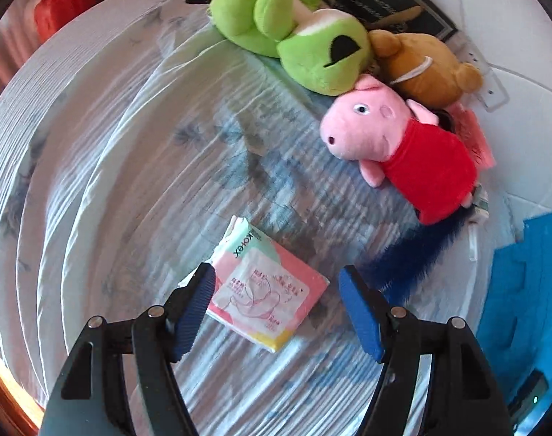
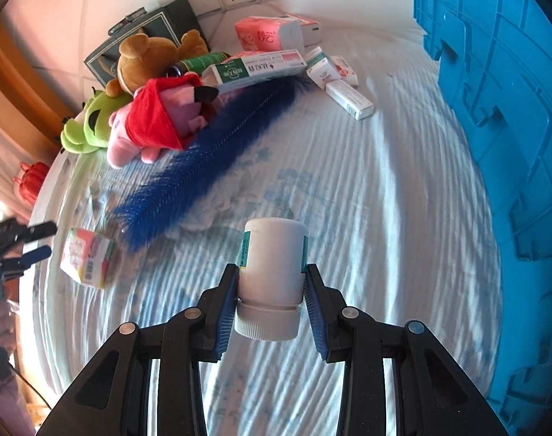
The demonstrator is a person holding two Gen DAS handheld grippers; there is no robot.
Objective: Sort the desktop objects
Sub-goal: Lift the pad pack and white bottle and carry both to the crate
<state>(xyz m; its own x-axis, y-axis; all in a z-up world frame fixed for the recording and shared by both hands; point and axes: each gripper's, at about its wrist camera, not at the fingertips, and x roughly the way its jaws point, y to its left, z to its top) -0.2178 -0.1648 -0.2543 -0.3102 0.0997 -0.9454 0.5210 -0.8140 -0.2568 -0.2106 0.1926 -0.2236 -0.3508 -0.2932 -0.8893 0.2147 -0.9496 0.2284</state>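
A pink and white pad pack [image 1: 261, 283] lies flat on the pale striped cloth [image 1: 130, 181]. My left gripper [image 1: 276, 272] points down over the pack and stands open, its blue pads on either side and not pressing it. The right wrist view shows the same pack [image 2: 88, 261] at the left, with the left gripper [image 2: 43, 242] beside it. My right gripper [image 2: 272, 272] is shut on a white bottle [image 2: 272, 254] with a ribbed cap and a green label, held above the cloth.
A blue plastic crate [image 2: 494, 109] fills the right side. At the back lie a green plush [image 1: 294, 36], a brown bear [image 1: 421, 69], a pink pig in red [image 1: 403, 145], a blue bristle brush [image 2: 210, 156], several small boxes [image 2: 348, 98] and a tissue pack [image 2: 268, 34].
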